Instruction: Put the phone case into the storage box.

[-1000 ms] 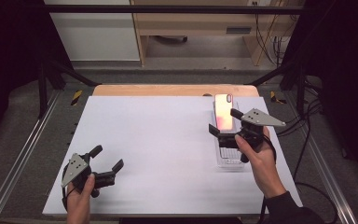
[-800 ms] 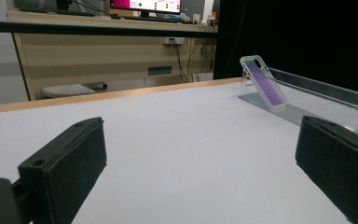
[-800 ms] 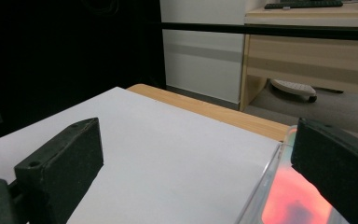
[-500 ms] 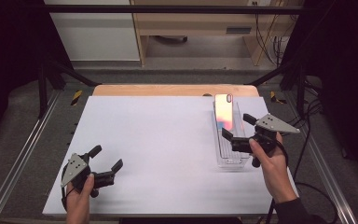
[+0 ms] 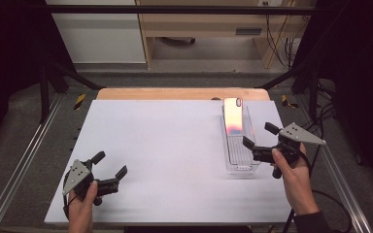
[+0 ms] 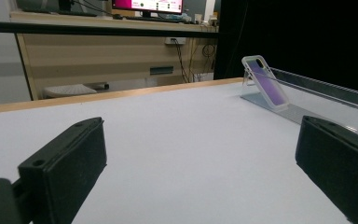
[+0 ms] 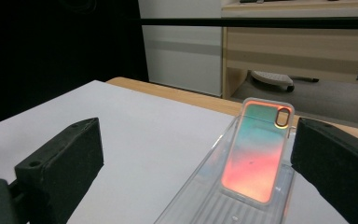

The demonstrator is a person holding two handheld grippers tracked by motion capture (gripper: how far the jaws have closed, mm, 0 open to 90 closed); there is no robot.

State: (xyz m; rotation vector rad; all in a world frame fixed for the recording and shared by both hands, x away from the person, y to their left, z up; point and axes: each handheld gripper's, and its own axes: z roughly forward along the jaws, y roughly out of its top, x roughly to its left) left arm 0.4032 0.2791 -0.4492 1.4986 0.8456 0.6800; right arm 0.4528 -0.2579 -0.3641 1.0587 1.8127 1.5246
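An iridescent pink-green phone case (image 5: 233,117) leans upright at the far end of a long clear plastic tray (image 5: 240,156) on the right of the white table. My right gripper (image 5: 259,135) is open at the tray's right edge, near its front half, holding nothing. From the right gripper view the phone case (image 7: 256,149) stands ahead on the clear tray (image 7: 200,198), between my wide-apart jaws. My left gripper (image 5: 110,163) rests open and empty near the front left of the table. Far off in the left gripper view are the phone case (image 6: 265,83) and the tray (image 6: 310,113).
A white sheet (image 5: 165,145) covers the table, with a wooden strip (image 5: 175,93) along its far edge. Metal rails (image 5: 24,160) run along both sides. Beyond the table are a wooden desk (image 5: 213,24) and cables (image 5: 281,29).
My right gripper has pulled away from above the tray, moving right and slightly toward the person, still open. The left gripper and the phone case have stayed put.
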